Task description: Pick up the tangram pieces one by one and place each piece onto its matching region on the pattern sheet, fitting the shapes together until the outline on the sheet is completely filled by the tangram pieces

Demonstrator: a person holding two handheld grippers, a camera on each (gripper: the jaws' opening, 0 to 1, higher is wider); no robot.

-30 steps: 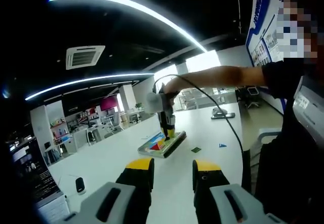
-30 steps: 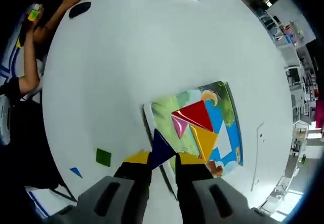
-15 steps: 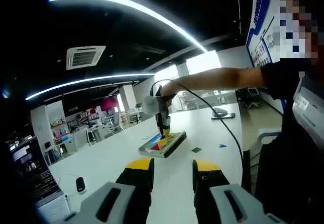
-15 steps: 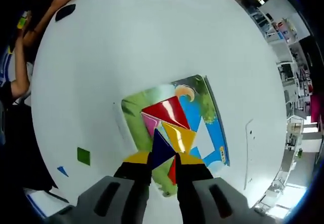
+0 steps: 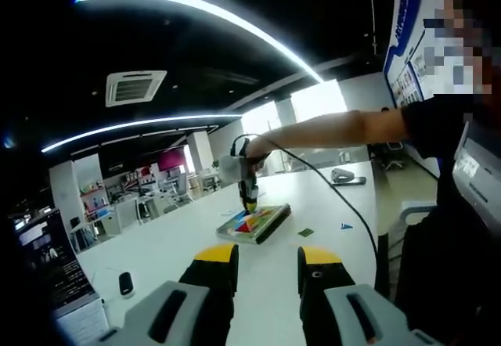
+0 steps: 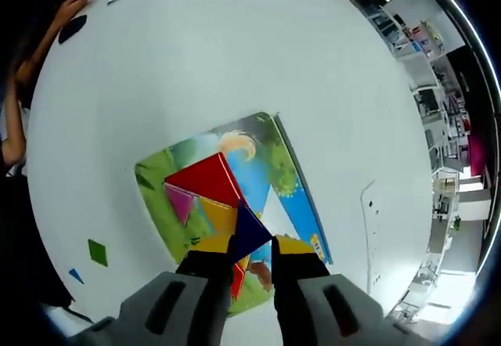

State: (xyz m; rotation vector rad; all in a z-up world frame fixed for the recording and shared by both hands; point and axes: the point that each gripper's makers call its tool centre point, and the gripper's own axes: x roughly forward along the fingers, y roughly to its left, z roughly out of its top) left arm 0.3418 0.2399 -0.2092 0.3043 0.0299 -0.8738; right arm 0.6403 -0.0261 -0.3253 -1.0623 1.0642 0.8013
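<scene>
My right hand-held gripper is clamped on the dark blue triangle, which hides part of the pattern sheet. My left hand-held gripper hangs apart, empty, above the tabletop; the green piece looks tiny.

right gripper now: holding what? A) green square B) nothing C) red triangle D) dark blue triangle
D: in the right gripper view the right gripper is shut on the dark blue triangle, held over the pattern sheet; the green square lies loose on the table.

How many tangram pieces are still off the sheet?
3: a green square and small blue triangle on the table, plus the dark blue triangle in the right gripper. Others may be hidden.
</scene>
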